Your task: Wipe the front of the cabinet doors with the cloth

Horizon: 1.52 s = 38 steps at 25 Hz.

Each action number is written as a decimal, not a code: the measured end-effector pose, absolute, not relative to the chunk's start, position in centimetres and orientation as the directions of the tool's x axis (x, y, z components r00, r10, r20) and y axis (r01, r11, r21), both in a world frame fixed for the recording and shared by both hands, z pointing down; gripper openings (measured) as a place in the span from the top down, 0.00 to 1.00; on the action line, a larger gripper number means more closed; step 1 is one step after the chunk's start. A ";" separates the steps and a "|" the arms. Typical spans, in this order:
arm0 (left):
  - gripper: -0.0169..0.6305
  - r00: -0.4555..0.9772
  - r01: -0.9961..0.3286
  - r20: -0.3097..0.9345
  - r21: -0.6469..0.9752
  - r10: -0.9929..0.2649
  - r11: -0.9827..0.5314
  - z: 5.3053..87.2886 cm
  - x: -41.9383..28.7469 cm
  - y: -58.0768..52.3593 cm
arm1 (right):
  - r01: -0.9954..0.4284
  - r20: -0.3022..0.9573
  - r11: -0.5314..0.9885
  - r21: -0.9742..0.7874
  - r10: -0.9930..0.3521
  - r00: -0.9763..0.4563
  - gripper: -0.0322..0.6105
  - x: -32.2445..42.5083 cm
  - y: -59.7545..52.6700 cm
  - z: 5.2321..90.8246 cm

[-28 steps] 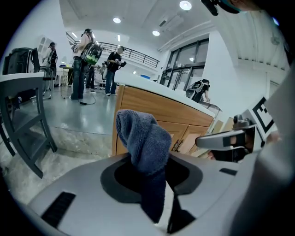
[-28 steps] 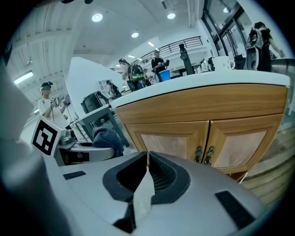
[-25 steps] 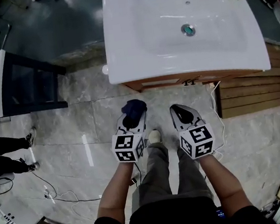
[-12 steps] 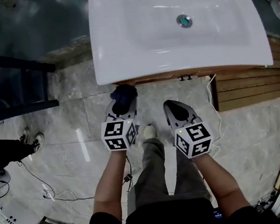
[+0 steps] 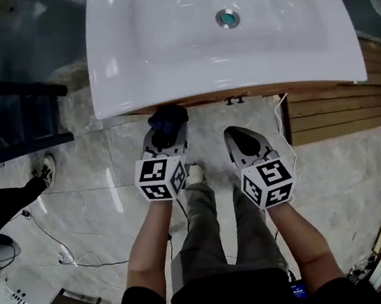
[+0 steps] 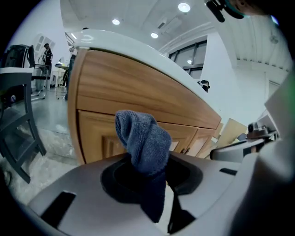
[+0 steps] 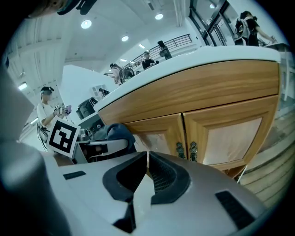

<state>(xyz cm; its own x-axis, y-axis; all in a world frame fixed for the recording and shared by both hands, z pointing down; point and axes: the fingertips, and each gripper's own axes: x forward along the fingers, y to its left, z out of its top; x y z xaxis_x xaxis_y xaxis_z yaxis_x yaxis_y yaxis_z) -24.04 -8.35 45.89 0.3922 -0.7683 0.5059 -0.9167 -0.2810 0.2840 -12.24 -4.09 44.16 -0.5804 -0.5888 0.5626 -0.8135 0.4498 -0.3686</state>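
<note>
Since the left gripper (image 6: pixel 147 171) has its jaws clamped on a bunched-up blue cloth (image 6: pixel 142 138), I'd say this is the approach step, with no wiping going on yet. The cloth sticks up out of the jaws and points at the left cabinet door (image 6: pixel 94 133). It's tucked just under the front edge of the white basin top (image 5: pixel 216 33), toward its left end. It looks close to the wood, but I can't tell if it's actually touching.

The right gripper (image 7: pixel 147 171) is pinched closed on nothing and hangs beside the left one, facing the pair of small metal handles (image 7: pixel 185 150) where the two doors meet.

My guess for the next move: push the cloth flat against the door panel and sweep it across, then work over toward the right door (image 7: pixel 230 133). The recessed panels and those handles probably need some care so the cloth doesn't snag.

Room-wise, the floor (image 5: pixel 95 167) is pale marble-look tile with loose cables (image 5: pixel 65 258) trailing off to the left. There's a dark chair frame (image 5: pixel 18 115) next to the vanity's left side and wooden slats (image 5: pixel 338 111) on the right.
</note>
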 end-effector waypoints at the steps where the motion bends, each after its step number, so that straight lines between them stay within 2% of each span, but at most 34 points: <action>1: 0.77 0.400 -0.914 0.502 0.285 -0.767 -0.290 45.8 -23.1 -8.4 | -0.816 0.565 0.447 -0.367 -0.590 -0.577 0.89 -11.4 -4.1 44.3; 16: 0.77 0.485 -0.874 0.490 0.308 -0.725 -0.376 46.4 -10.2 -9.3 | -0.849 0.577 0.375 -0.372 -0.623 -0.528 0.89 -0.9 -3.0 45.3; 22: 0.77 0.513 -0.858 0.478 0.319 -0.713 -0.403 46.4 -7.1 -9.2 | -0.851 0.574 0.369 -0.374 -0.629 -0.525 0.89 1.4 -2.9 45.6; 28: 0.77 0.506 -0.862 0.475 0.316 -0.720 -0.397 45.8 -8.3 -7.8 | -0.837 0.579 0.393 -0.380 -0.605 -0.547 0.89 0.5 -2.6 45.8; 38: 0.77 0.436 -0.899 0.510 0.293 -0.742 -0.326 46.7 -15.6 -5.3 | -0.796 0.583 0.466 -0.386 -0.545 -0.602 0.89 -6.5 -2.4 46.2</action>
<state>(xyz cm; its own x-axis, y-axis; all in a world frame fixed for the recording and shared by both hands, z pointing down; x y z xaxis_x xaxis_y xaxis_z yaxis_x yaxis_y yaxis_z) -15.60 -5.32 46.66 0.4357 -0.7418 0.5097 -0.8986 -0.3264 0.2930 -6.48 -2.35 46.19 -0.6024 -0.5449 0.5833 -0.7958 0.4662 -0.3865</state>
